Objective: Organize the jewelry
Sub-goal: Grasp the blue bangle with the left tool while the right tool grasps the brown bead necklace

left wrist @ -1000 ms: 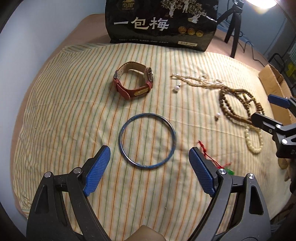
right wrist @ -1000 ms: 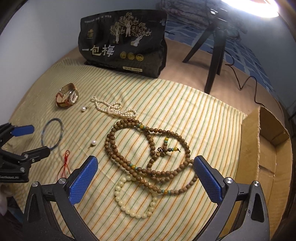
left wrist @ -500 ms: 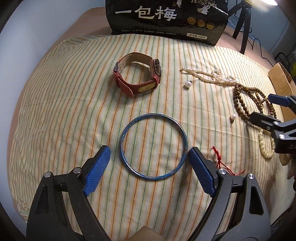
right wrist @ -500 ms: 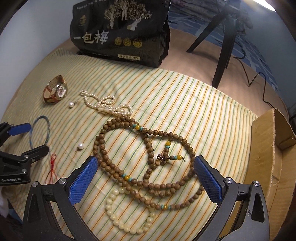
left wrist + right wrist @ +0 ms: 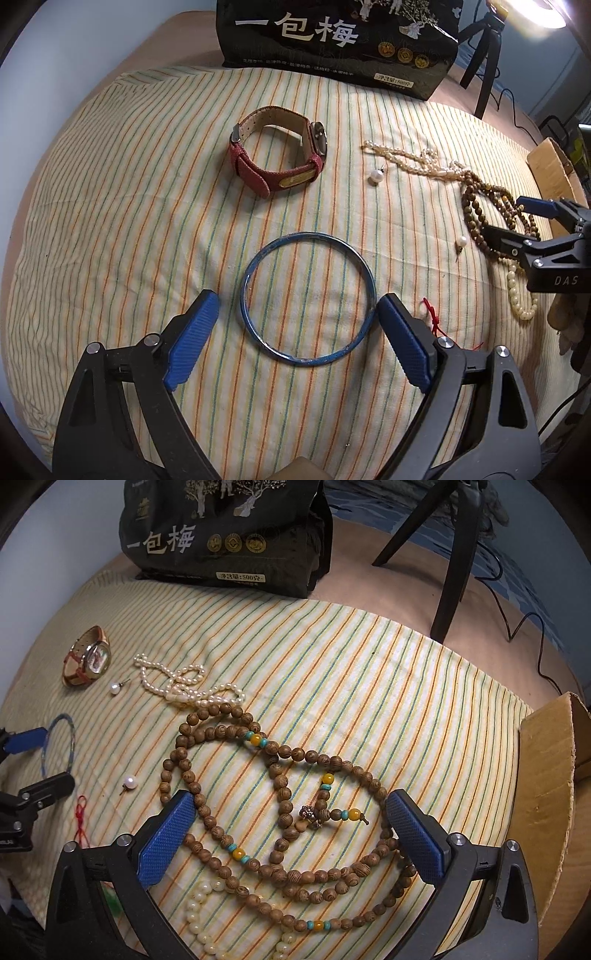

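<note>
A blue bangle [image 5: 308, 295] lies flat on the striped cloth [image 5: 129, 221]. My left gripper [image 5: 297, 336] is open, its blue pads on either side of the bangle's near half. A red-strap watch [image 5: 279, 162] lies beyond it. My right gripper [image 5: 291, 834] is open and low over a long wooden bead necklace [image 5: 280, 797], its pads at the strand's two sides. A cream bead bracelet [image 5: 203, 919] lies under it. A pearl strand [image 5: 184, 685], two loose pearl earrings [image 5: 129, 782] and a red cord [image 5: 80, 812] lie nearby.
A black printed bag [image 5: 225, 535] stands at the back of the cloth. A black tripod [image 5: 454, 554] with a cable stands behind on the right. An open cardboard box [image 5: 546, 794] sits at the right edge.
Both grippers have moved forward and lower toward the cloth. The left one now has the bangle between its pads; the right one has come down over the wooden beads.
</note>
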Demonstrator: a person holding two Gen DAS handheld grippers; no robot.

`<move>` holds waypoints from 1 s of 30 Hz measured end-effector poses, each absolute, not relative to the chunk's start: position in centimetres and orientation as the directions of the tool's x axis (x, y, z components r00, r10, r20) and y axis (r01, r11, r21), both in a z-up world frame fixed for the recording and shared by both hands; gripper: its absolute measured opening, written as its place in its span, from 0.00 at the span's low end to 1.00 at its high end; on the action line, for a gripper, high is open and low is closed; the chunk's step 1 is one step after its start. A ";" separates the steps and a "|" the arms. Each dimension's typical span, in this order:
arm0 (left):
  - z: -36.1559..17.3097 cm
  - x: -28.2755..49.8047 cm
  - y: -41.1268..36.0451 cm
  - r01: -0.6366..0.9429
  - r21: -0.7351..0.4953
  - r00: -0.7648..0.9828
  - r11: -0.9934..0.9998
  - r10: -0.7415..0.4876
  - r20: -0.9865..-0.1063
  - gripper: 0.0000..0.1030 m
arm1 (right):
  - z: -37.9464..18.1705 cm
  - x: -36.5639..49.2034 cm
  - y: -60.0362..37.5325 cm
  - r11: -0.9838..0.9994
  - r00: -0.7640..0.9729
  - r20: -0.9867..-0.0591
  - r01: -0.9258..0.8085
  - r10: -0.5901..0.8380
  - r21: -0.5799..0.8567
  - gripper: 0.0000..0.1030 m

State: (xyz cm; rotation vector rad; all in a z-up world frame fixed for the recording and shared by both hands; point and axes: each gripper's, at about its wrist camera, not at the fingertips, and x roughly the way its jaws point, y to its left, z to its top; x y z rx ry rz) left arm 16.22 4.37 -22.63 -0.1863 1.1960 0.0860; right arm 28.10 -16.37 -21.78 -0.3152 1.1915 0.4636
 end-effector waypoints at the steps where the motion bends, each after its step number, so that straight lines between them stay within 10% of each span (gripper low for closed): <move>1: -22.6 16.2 4.4 -0.165 -0.102 0.367 0.981 -0.035 -0.929 0.88 | -21.9 28.2 -16.3 0.864 0.291 -0.940 -0.503 0.176 0.006 1.00; 12: -22.0 15.6 5.0 -0.181 -0.100 0.378 0.978 -0.025 -0.925 0.74 | -22.0 25.6 -14.5 0.816 0.267 -0.938 -0.578 0.223 0.029 0.92; 16: -21.9 15.4 5.0 -0.178 -0.092 0.382 0.980 -0.018 -0.924 0.72 | -21.6 25.3 -14.4 0.814 0.281 -0.933 -0.580 0.226 0.022 0.73; 22: -21.7 15.5 5.1 -0.190 -0.106 0.384 0.976 -0.026 -0.923 0.72 | -20.3 24.9 -13.9 0.805 0.283 -0.925 -0.592 0.253 0.040 0.16; 30: -20.8 15.3 5.1 -0.189 -0.127 0.402 0.974 -0.042 -0.915 0.72 | -19.1 24.8 -14.8 0.819 0.296 -0.911 -0.570 0.287 0.073 0.10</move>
